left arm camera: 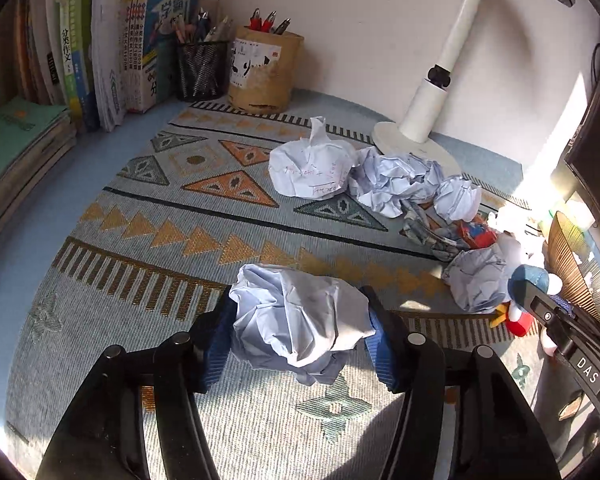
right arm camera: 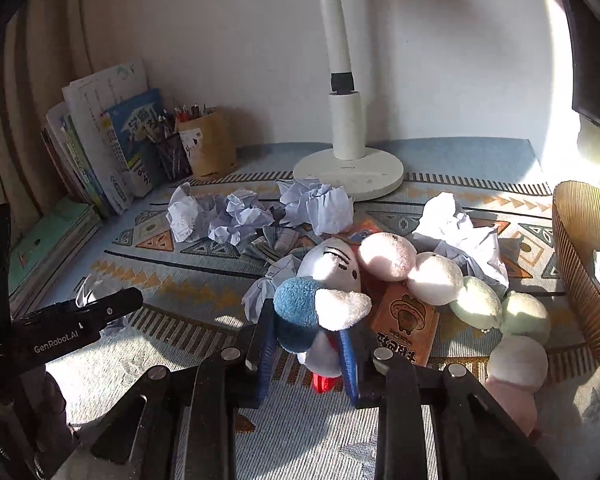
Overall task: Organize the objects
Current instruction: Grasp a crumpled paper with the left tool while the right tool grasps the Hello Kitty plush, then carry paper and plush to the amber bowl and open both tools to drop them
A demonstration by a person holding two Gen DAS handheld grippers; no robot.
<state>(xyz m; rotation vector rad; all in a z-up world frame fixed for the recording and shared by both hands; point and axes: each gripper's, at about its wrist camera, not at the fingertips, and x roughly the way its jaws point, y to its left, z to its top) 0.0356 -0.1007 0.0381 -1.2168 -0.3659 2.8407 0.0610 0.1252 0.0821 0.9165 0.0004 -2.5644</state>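
Pinching a crumpled white paper ball (left arm camera: 300,328) at the bench's (left arm camera: 100,288) near edge, the left gripper (left arm camera: 300,336) presses both pads into its creased sides. The right gripper (right arm camera: 308,344) clamps a plush toy (right arm camera: 320,312), blue-headed and white-bodied. Farther back, more paper wads (left arm camera: 392,184) lie near the lamp base (left arm camera: 416,148).

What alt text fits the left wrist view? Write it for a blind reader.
The left gripper clamps a crumpled white paper ball above a patterned woven mat. More crumpled papers lie beside a white lamp base; upright books line the back left.
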